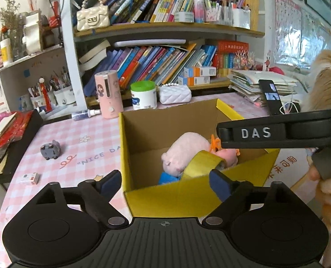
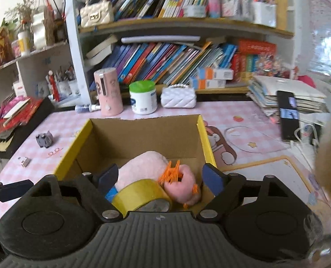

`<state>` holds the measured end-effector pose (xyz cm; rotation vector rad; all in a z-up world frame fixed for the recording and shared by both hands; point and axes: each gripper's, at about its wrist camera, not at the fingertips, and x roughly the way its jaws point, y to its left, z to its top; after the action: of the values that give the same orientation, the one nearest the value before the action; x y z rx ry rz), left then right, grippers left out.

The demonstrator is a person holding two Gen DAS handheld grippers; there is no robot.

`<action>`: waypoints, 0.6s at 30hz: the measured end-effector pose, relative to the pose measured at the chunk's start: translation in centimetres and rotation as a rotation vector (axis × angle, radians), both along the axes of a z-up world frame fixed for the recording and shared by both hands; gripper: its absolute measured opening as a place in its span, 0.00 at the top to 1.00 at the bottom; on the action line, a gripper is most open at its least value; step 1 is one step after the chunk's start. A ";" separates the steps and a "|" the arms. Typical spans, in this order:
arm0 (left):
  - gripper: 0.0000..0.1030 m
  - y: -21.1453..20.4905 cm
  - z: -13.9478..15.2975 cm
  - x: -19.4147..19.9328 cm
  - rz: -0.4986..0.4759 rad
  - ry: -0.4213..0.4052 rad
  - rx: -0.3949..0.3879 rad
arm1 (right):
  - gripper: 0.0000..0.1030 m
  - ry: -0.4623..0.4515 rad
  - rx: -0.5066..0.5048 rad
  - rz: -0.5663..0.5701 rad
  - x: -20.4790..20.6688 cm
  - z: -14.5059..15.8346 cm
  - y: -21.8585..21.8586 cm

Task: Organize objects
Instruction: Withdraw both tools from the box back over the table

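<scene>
A yellow cardboard box [image 1: 194, 192] [image 2: 206, 138] stands on the pink checked table. Inside lie a pink plush pig [image 1: 183, 151] [image 2: 143, 165], a roll of yellow tape [image 1: 201, 164] [image 2: 140, 193] and an orange clip [image 2: 171, 173]. My left gripper [image 1: 165, 184] is open and empty at the box's near wall. My right gripper [image 2: 158, 176] is open and empty above the tape and the plush; its body [image 1: 277, 131] shows over the box's right side. A small grey toy [image 1: 50, 149] [image 2: 44, 139] and a small white and red box [image 1: 30, 178] [image 2: 24, 162] lie on the table to the left.
At the back stand a pink cylinder [image 1: 108, 93], a green-lidded jar [image 1: 143, 95], a white quilted purse [image 1: 175, 93] and a spray bottle [image 1: 85, 114]. Bookshelves rise behind. A phone [image 2: 288, 116] and stacked papers [image 2: 286, 93] are at the right; a black tray with red items [image 1: 7, 129] at the left.
</scene>
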<state>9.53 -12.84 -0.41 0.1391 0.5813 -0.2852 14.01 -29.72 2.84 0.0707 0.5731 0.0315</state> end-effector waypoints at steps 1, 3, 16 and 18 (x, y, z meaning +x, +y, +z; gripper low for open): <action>0.12 0.4 0.0 -0.4 0.003 -0.001 -0.004 | 0.18 -0.007 -0.001 -0.010 -0.8 0.2 0.4; 0.11 1.4 -0.1 -1.2 0.012 0.001 -0.013 | 0.17 -0.013 0.007 -0.028 -2.4 0.3 1.4; 0.08 8.9 -0.7 -5.8 0.085 0.049 -0.016 | 0.10 0.055 -0.016 0.014 -8.8 -1.5 10.0; 0.07 10.2 -0.7 -6.4 0.098 0.054 -0.019 | 0.09 0.058 -0.012 0.026 -9.4 -1.6 11.2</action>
<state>3.08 -2.60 -1.06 0.0843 0.6370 -0.1999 4.57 -18.50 1.24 0.0529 0.6318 0.0515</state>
